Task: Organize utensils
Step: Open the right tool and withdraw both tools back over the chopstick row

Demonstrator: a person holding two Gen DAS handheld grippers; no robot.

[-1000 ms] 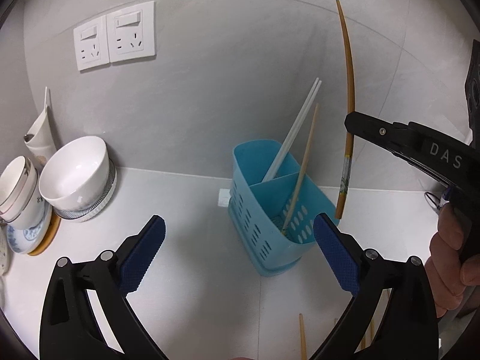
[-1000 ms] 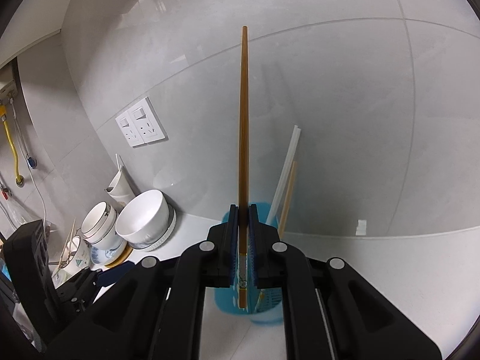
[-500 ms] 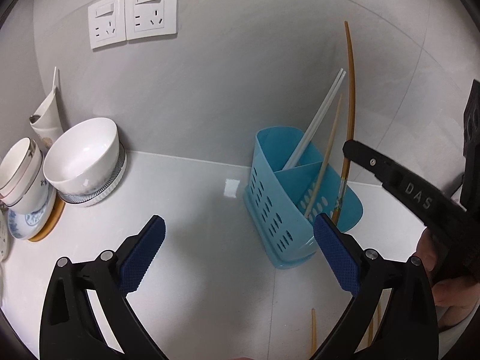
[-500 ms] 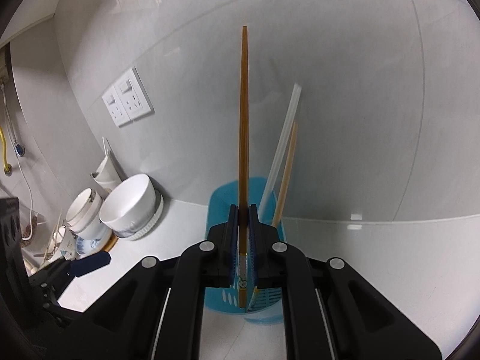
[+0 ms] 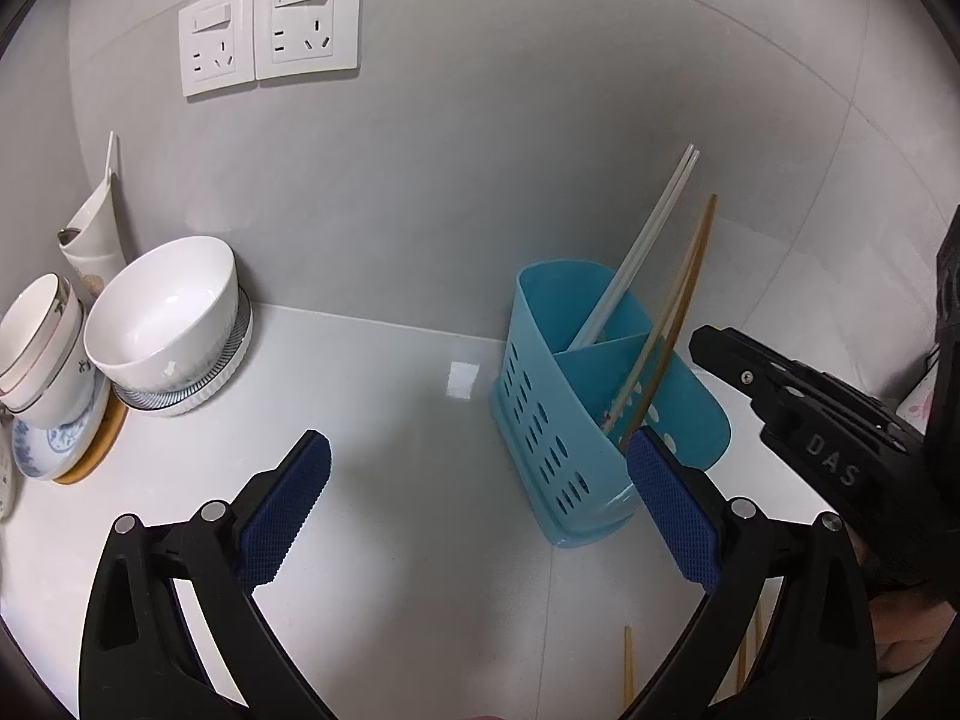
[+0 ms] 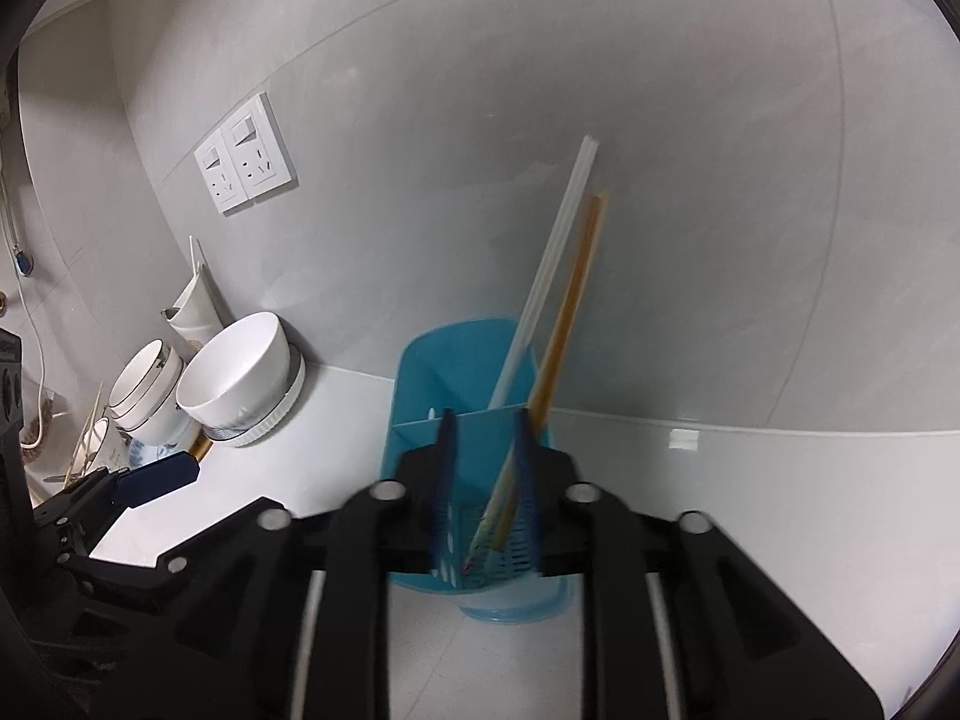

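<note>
**Brown chopsticks in blue caddy, right claw opening**

Right claw (image 6: 483,480): jaws opening, blurred, a gap between the pads. Through the gap the brown chopsticks (image 6: 567,312) and the caddy interior show, but the pads press on nothing. It sits just above the near rim of the blue caddy (image 6: 420,396).

Left claw (image 5: 477,516): spread wide, empty, hovering over bare white worktop (image 5: 390,372) left of the caddy (image 5: 540,396). Its right pad overlaps the caddy's near corner in the left wrist view; contact cannot be told.

Caddy: light blue plastic, slotted walls, divider inside, standing on the worktop near the grey wall. Two white chopsticks (image 5: 648,240) lean up-right from the far compartment. Two brown chopsticks (image 5: 678,312) lean the same way out of the near compartment, tips at its floor.

More brown chopsticks (image 5: 628,666) lie flat on the worktop at the near edge, partly hidden by the left claw's arm.

Writing: "DAS" in raised letters on the right claw's black body (image 5: 834,462), seen from the left wrist view. Blue characters on the stacked cups (image 5: 36,354), not readable.

Far left: white bowl (image 5: 162,312) tilted on a ribbed plate, stacked cups on a blue-patterned saucer. Double wall socket (image 5: 270,30) with switches above, no legible marking.
</note>
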